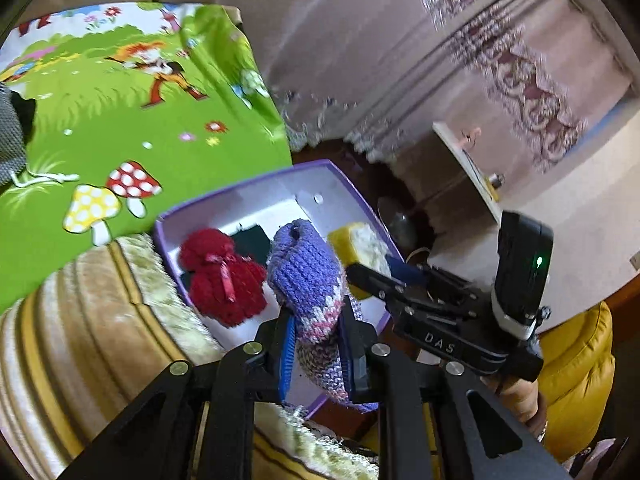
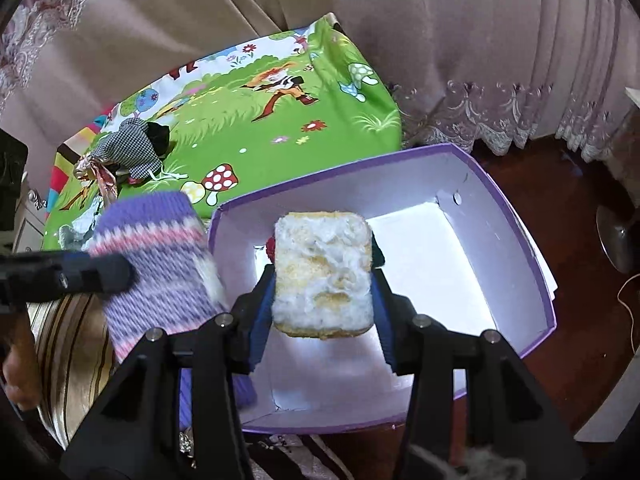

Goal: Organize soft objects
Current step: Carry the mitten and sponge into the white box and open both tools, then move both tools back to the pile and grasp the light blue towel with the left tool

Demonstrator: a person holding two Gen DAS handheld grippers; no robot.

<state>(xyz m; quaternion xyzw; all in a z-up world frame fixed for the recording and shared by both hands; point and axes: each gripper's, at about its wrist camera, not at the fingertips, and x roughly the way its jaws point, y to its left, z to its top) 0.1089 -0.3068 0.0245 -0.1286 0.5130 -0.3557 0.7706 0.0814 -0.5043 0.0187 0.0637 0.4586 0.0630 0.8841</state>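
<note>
My left gripper (image 1: 318, 344) is shut on a purple and pink knitted sock (image 1: 308, 280) and holds it over the near edge of the purple box (image 1: 256, 184). A red knitted item (image 1: 224, 276) lies inside the box on dark green cloth (image 1: 250, 240). My right gripper (image 2: 322, 312) is shut on a yellow sponge with a white fuzzy face (image 2: 324, 272) and holds it above the box (image 2: 532, 264). The sock (image 2: 160, 256) and the left gripper also show at the left of the right wrist view. The right gripper (image 1: 374, 280) with the sponge (image 1: 360, 244) shows in the left wrist view.
A green cartoon-print cushion (image 2: 240, 128) lies behind the box, with a checked cloth item (image 2: 128, 140) and ribbons on it. A striped beige cushion (image 1: 80, 320) sits left of the box. Curtains (image 2: 440, 40) hang behind. Dark wood floor (image 2: 560, 200) lies to the right.
</note>
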